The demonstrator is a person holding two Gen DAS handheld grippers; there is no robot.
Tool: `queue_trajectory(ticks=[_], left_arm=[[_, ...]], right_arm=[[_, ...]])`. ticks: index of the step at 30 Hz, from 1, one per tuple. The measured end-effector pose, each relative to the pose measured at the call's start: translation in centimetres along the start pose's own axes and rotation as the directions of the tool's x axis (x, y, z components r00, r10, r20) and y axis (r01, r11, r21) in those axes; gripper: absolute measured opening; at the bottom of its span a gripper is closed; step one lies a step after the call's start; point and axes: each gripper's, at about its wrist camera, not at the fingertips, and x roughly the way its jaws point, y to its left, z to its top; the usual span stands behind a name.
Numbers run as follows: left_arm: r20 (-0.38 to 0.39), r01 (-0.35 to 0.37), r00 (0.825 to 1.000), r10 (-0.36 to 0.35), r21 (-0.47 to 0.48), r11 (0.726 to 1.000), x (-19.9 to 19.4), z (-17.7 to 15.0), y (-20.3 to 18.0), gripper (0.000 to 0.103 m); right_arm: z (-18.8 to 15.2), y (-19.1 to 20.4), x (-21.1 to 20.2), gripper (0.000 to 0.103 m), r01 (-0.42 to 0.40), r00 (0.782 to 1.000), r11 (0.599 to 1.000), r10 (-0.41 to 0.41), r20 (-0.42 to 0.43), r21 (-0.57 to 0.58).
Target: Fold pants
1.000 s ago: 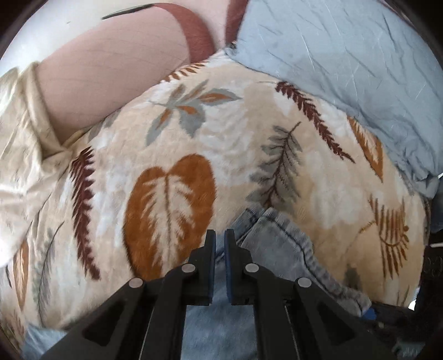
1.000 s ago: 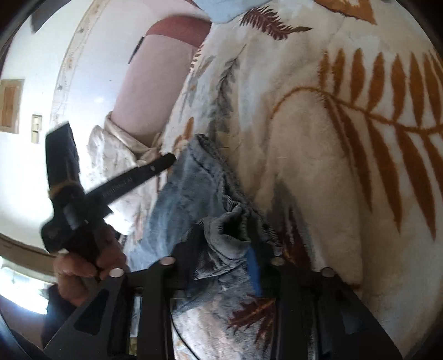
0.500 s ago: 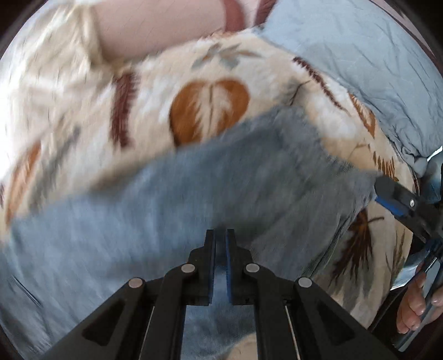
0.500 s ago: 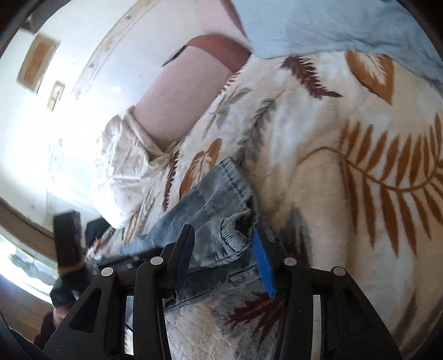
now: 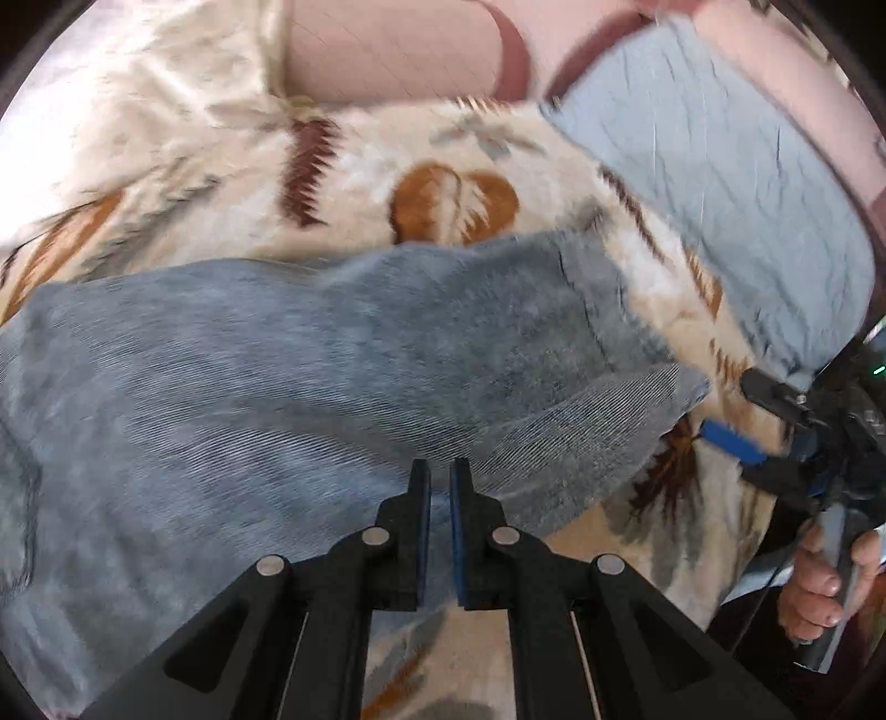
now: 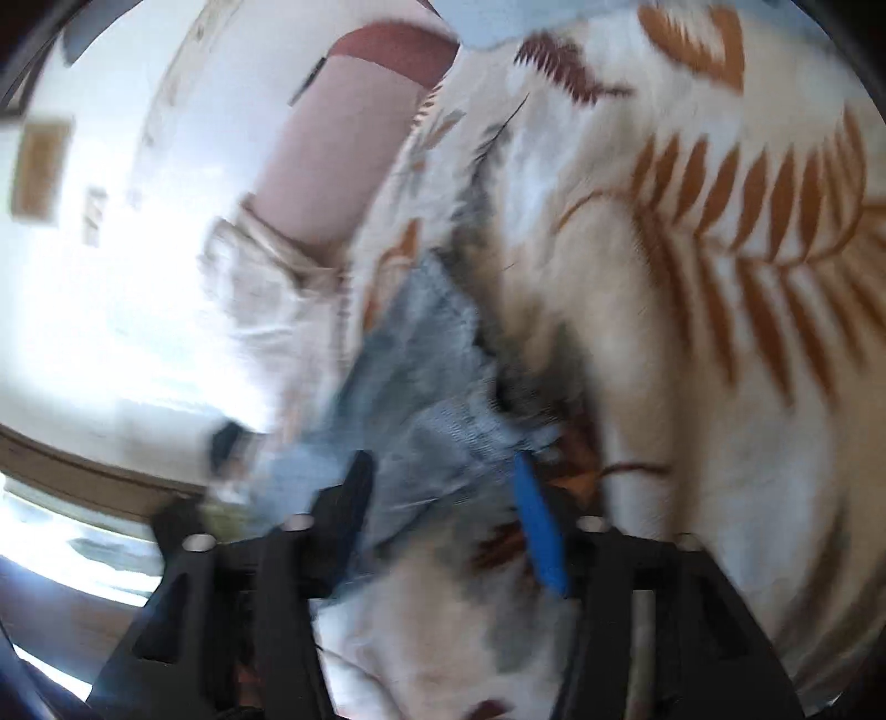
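Light blue denim pants (image 5: 310, 376) lie spread across a leaf-print blanket (image 5: 354, 166) on a bed. My left gripper (image 5: 439, 471) has its jaws nearly closed, with denim at the tips. In the blurred right wrist view, my right gripper (image 6: 443, 487) is open, jaws wide apart, with the pants' end (image 6: 426, 376) lying between and beyond the fingers. The right gripper also shows in the left wrist view (image 5: 769, 421), just off the pants' right corner.
A light blue pillow (image 5: 736, 188) lies at the back right of the bed. A pink headboard (image 5: 387, 50) stands behind. A cream sheet (image 5: 138, 99) is bunched at the back left. A bright wall (image 6: 111, 221) is left of the bed.
The pants went from bunched near my grippers to spread flat over the blanket. The right gripper has opened wider and drawn back from the pants' end. The left stays pinched on denim.
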Motion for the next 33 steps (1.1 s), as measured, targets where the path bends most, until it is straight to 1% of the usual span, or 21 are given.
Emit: queue_trajectory(ticks=[3, 5, 8, 11, 12, 13, 15, 16, 18, 19, 21, 22, 23, 24, 25, 26, 27, 29, 30, 31, 33], left_arm=[[0.075, 0.007, 0.997, -0.002, -0.054, 0.999, -3.0, -1.2, 1.9, 0.009], [0.109, -0.01, 0.994, 0.021, -0.096, 0.995, -4.8, -2.0, 3.6, 0.009], [0.118, -0.042, 0.992, 0.054, -0.105, 0.994, -6.1, -2.1, 5.0, 0.009], [0.1, -0.108, 0.988, 0.116, -0.082, 0.991, -6.9, -1.2, 6.0, 0.01], [0.102, -0.126, 0.986, 0.134, -0.078, 0.989, -7.3, -0.8, 6.5, 0.016], [0.102, -0.143, 0.983, 0.15, -0.073, 0.987, -7.6, -0.4, 7.0, 0.025], [0.099, -0.198, 0.974, 0.205, -0.083, 0.977, -8.2, 0.1, 8.5, 0.033], [0.101, -0.209, 0.971, 0.219, -0.098, 0.973, -8.4, 0.2, 9.4, 0.033], [0.093, -0.203, 0.972, 0.217, -0.139, 0.969, -8.6, 0.1, 11.0, 0.033], [0.094, -0.208, 0.97, 0.225, -0.164, 0.964, -8.6, -0.1, 11.7, 0.033], [0.091, -0.224, 0.965, 0.246, -0.202, 0.953, -8.5, -1.0, 13.1, 0.033], [0.076, -0.248, 0.96, 0.271, -0.228, 0.942, -8.3, -1.5, 14.0, 0.033], [0.062, -0.264, 0.955, 0.289, -0.261, 0.929, -8.1, -2.4, 15.3, 0.033], [0.057, -0.268, 0.954, 0.295, -0.287, 0.92, -8.1, -3.2, 16.3, 0.033], [0.051, -0.273, 0.951, 0.304, -0.314, 0.909, -8.2, -4.2, 17.5, 0.033], [0.043, -0.287, 0.946, 0.32, -0.342, 0.895, -8.4, -5.3, 18.7, 0.033], [0.039, -0.288, 0.945, 0.324, -0.364, 0.886, -8.6, -6.3, 19.7, 0.033], [0.048, -0.249, 0.956, 0.29, -0.39, 0.887, -9.0, -7.7, 21.0, 0.033], [0.059, -0.228, 0.96, 0.273, -0.399, 0.888, -9.2, -8.3, 21.4, 0.032], [0.066, -0.22, 0.961, 0.268, -0.402, 0.889, -9.3, -8.5, 21.5, 0.03], [0.075, -0.214, 0.961, 0.265, -0.401, 0.891, -9.0, -8.9, 21.7, 0.029]], right_arm=[[-0.3, -0.4, 0.6, 0.071, -0.057, 0.998, 0.996, 0.058, -0.014, 0.065], [-0.4, -0.3, 1.4, 0.071, -0.082, 0.996, 0.992, 0.085, -0.035, 0.091], [-0.6, -0.1, 2.8, 0.071, -0.071, 0.996, 0.991, 0.076, -0.041, 0.114], [-1.0, -0.8, 3.8, 0.071, -0.096, 0.992, 0.977, 0.108, -0.057, 0.189], [-1.3, -0.9, 4.2, 0.071, -0.099, 0.992, 0.975, 0.113, -0.063, 0.199], [-1.4, -0.9, 4.2, 0.071, -0.095, 0.992, 0.975, 0.108, -0.059, 0.2], [-1.5, -1.0, 4.7, 0.071, -0.07, 0.996, 0.977, 0.08, -0.039, 0.2], [-1.4, -1.0, 5.0, 0.071, -0.065, 0.997, 0.977, 0.072, -0.03, 0.203], [-1.2, -0.7, 5.1, 0.071, -0.069, 0.997, 0.978, 0.071, 0.0, 0.195], [-1.0, -0.4, 5.2, 0.071, -0.061, 0.998, 0.982, 0.061, 0.001, 0.179], [-0.9, 0.8, 5.6, 0.07, 0.003, 0.999, 0.995, 0.002, -0.044, 0.104], [-1.0, 1.1, 5.6, 0.067, 0.036, 0.997, 0.996, -0.03, -0.07, 0.078], [-1.3, 1.6, 5.3, 0.066, 0.089, 0.99, 0.995, -0.085, -0.108, 0.034], [-1.6, 2.2, 4.9, 0.064, 0.118, 0.984, 0.993, -0.12, -0.134, -0.023], [-2.0, 2.8, 4.7, 0.06, 0.114, 0.981, 0.992, -0.122, -0.15, -0.063], [-2.5, 3.7, 4.2, 0.059, 0.073, 0.98, 0.991, -0.093, -0.176, -0.116], [-3.0, 4.8, 3.7, 0.059, 0.002, 0.98, 0.987, -0.034, -0.198, -0.161], [-3.8, 7.4, 3.1, 0.059, -0.141, 0.973, 0.96, 0.089, -0.215, -0.241], [-4.0, 8.6, 3.1, 0.059, -0.164, 0.974, 0.946, 0.111, -0.198, -0.278], [-4.1, 9.5, 3.6, 0.059, -0.15, 0.98, 0.937, 0.099, -0.172, -0.315], [-4.2, 10.7, 5.6, 0.059, -0.069, 0.991, 0.922, 0.019, -0.136, -0.38]])
